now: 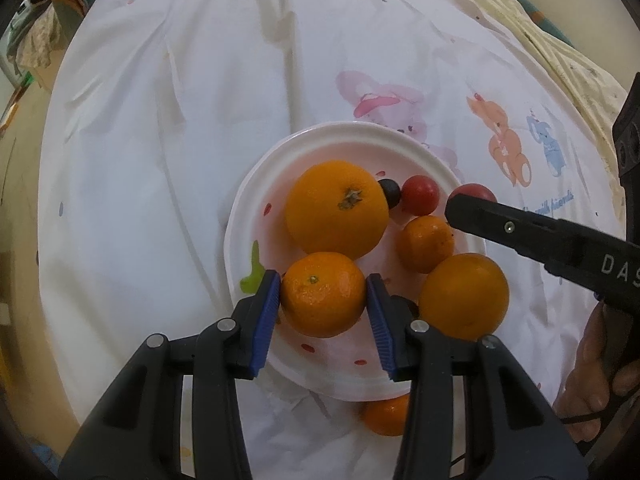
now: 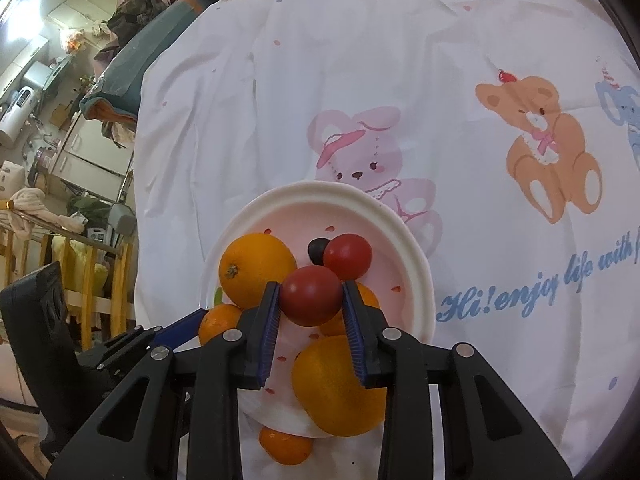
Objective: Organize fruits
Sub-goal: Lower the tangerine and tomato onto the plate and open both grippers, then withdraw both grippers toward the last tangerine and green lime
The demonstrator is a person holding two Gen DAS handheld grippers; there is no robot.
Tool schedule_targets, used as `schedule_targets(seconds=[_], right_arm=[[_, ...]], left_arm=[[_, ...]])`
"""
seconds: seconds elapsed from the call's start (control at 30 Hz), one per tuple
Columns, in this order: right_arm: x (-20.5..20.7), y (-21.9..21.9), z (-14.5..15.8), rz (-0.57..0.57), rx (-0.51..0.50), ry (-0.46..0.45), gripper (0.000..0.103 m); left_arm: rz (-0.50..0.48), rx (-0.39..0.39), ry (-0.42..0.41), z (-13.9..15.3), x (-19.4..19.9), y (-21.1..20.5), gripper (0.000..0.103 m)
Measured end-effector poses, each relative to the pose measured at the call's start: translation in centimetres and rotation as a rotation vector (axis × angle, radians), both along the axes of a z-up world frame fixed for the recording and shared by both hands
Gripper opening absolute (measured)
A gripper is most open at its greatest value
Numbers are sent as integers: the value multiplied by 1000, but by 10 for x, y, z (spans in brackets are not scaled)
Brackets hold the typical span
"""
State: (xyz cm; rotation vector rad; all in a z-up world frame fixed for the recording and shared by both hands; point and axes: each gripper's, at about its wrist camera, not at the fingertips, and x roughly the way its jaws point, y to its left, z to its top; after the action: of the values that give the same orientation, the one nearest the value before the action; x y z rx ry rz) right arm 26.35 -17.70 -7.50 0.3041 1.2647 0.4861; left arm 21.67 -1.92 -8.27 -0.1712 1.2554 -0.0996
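Observation:
A white plate (image 1: 248, 200) holds a big orange (image 1: 336, 206), a small mandarin (image 1: 426, 242), another orange (image 1: 464, 296), a red tomato (image 1: 420, 194) and a dark grape (image 1: 390, 191). My left gripper (image 1: 323, 300) is shut on a mandarin (image 1: 323, 294) over the plate's near side. My right gripper (image 2: 310, 302) is shut on a red tomato (image 2: 311, 296) above the plate (image 2: 416, 280); its finger (image 1: 472, 210) shows in the left wrist view. A second tomato (image 2: 347, 256) and the grape (image 2: 316, 250) lie behind it.
One mandarin (image 1: 386, 416) lies on the cloth just off the plate's near rim; it also shows in the right wrist view (image 2: 285, 446). The white cartoon-print cloth (image 2: 480, 140) covers the surface. Furniture and clutter (image 2: 60, 120) stand off to the left.

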Motion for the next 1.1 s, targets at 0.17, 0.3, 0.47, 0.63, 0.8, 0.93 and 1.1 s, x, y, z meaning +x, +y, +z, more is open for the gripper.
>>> schedule_targets(seconds=[0.17, 0.3, 0.47, 0.63, 0.8, 0.93, 1.1], right_arm=[[0, -1, -1, -11, 5, 10, 34], [0, -1, 0, -8, 1, 11, 34], [0, 0, 3, -6, 0, 12, 40], [0, -2, 9, -25, 16, -2, 62], [-4, -4, 20, -23, 18, -16, 62], [-13, -8, 32, -20, 8, -47, 62], [-28, -15, 45, -12, 43, -53, 62]], left_arm=[[-5, -30, 15, -5, 1, -1, 40], [-5, -30, 13, -4, 1, -2, 48], [-19, -21, -33, 4, 0, -6, 75], [-22, -12, -24, 5, 0, -8, 79], [-18, -10, -41, 11, -2, -8, 79], [1, -3, -82, 21, -7, -6, 79], [28, 27, -138, 36, -19, 1, 79]])
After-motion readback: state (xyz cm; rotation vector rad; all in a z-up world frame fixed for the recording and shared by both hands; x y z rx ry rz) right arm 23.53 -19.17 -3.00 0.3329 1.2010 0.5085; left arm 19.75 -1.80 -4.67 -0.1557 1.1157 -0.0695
